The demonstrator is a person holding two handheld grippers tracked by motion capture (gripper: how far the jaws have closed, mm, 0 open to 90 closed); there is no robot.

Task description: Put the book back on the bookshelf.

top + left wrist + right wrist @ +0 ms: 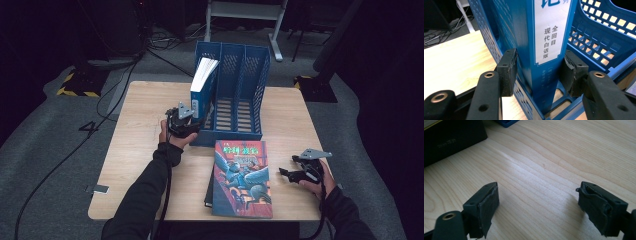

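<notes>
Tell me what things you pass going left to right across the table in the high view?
Left gripper → blue book standing in the blue file rack → picture book lying flat → right gripper.

Pale wooden worktop (pixel 140 150); blue file rack (pixel 240 90) stands just beyond the left tool (pixel 181 120); illustrated book (pixel 242 179) lies flat atop a dark book (pixel 208 192), left of the right tool (pixel 292 172).

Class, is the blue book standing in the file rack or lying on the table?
Standing: the blue book sits upright in the file rack, leftmost slot.
</notes>
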